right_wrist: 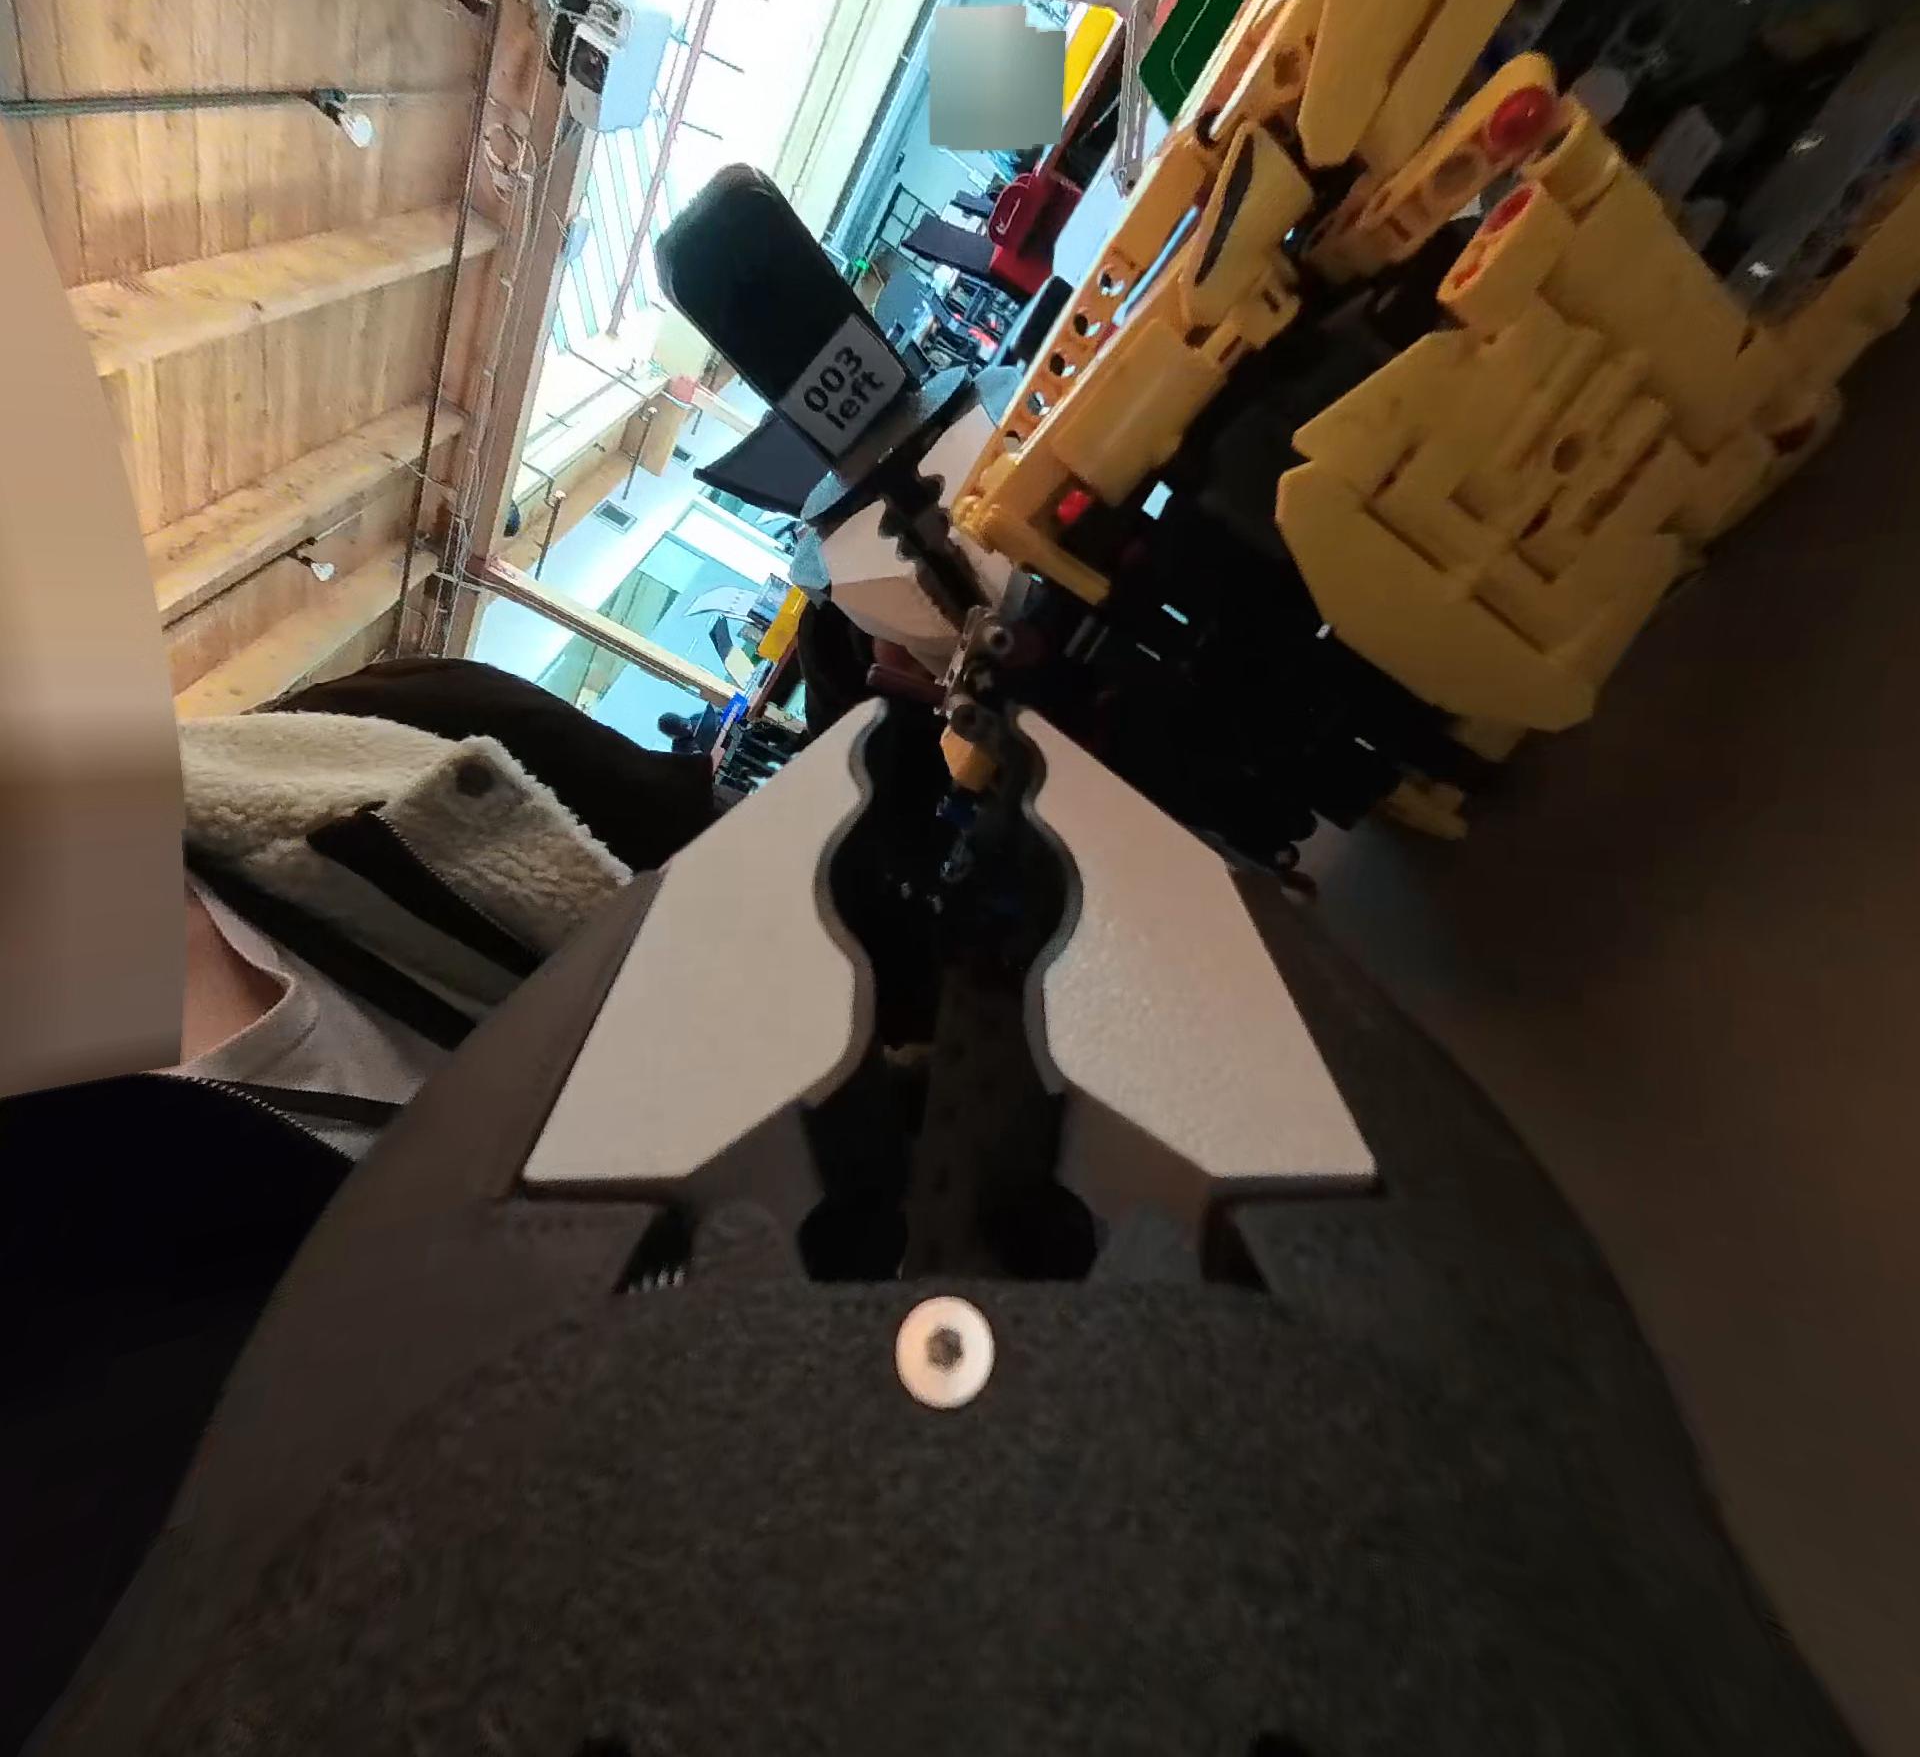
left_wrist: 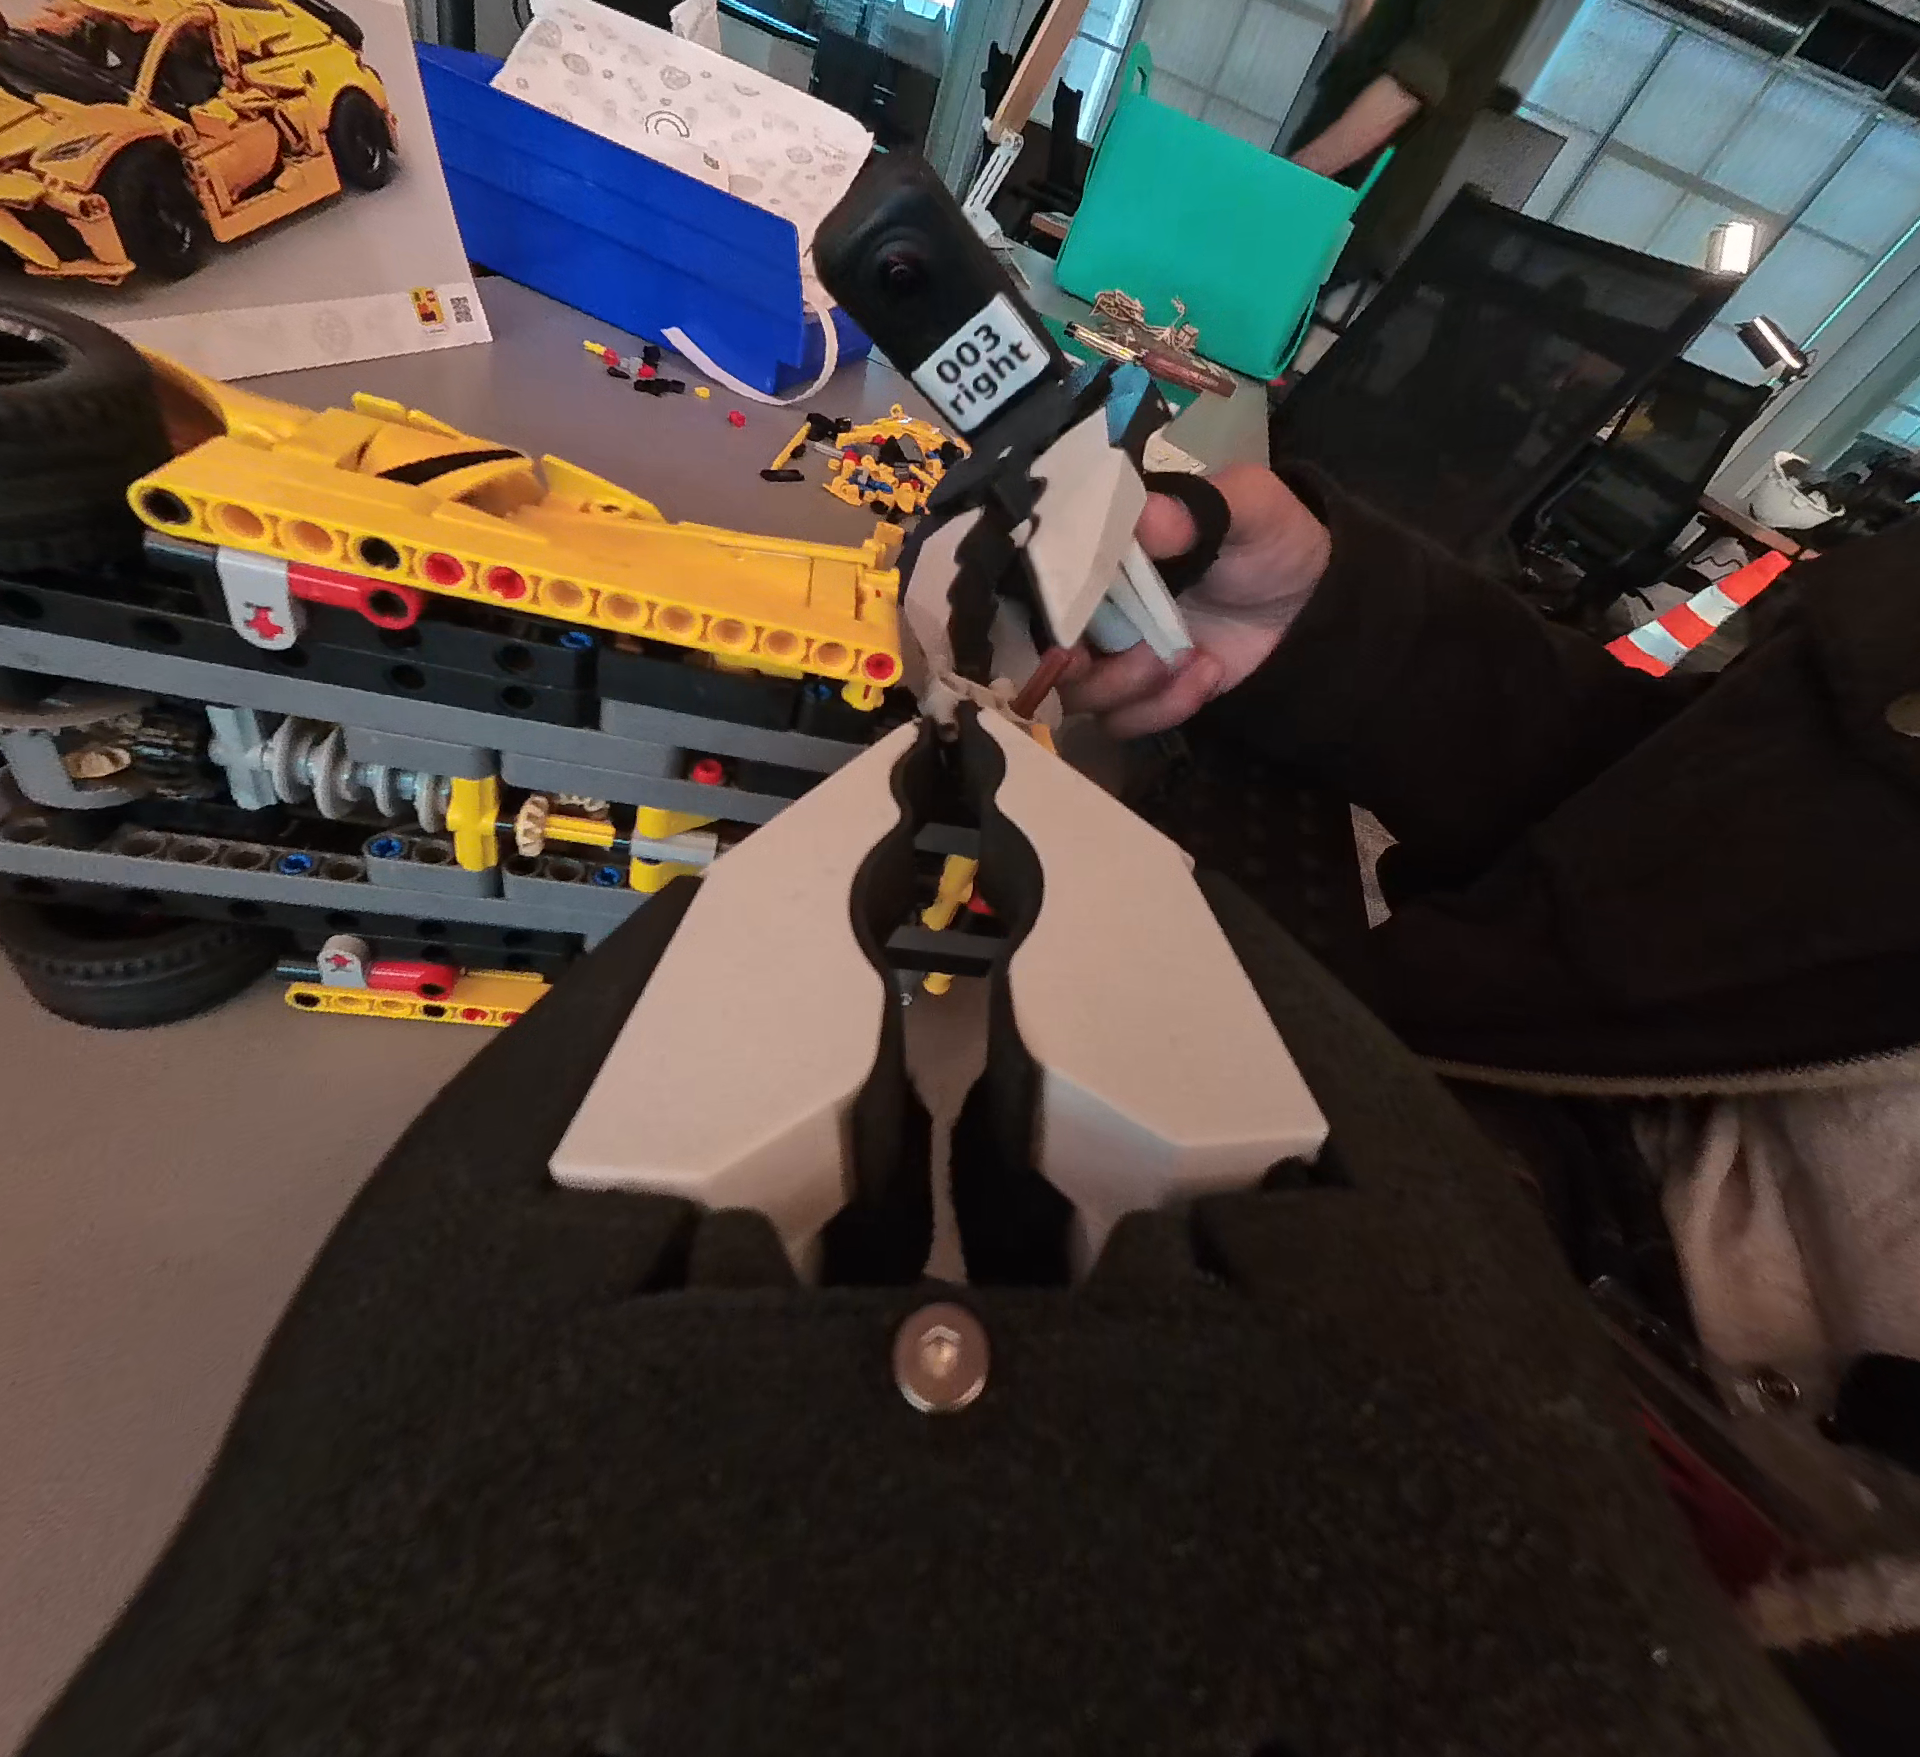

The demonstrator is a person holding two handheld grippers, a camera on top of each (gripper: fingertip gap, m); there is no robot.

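My left gripper (left_wrist: 948,725) is shut on a small black and yellow brick assembly (left_wrist: 948,892) held between its white fingers (left_wrist: 758,1011). My right gripper (left_wrist: 951,673) meets it tip to tip from beyond, held by a hand (left_wrist: 1236,585), with a brown axle (left_wrist: 1044,681) beside the tips. In the right wrist view my right gripper (right_wrist: 948,720) is shut on the same small assembly (right_wrist: 971,746), and the left gripper (right_wrist: 966,611) grips its far end. A large yellow brick car model (left_wrist: 520,564) lies on its side right next to them; it also shows in the right wrist view (right_wrist: 1455,460).
On the grey table (left_wrist: 156,1188) an instruction booklet (left_wrist: 208,97) stands at the back left, a blue bin (left_wrist: 623,221) behind it, and loose small pieces (left_wrist: 883,460) lie beyond the car. A green bag (left_wrist: 1195,253) and a person (left_wrist: 1403,45) are farther back. Both grippers' tips are close together, under 4 cm apart.
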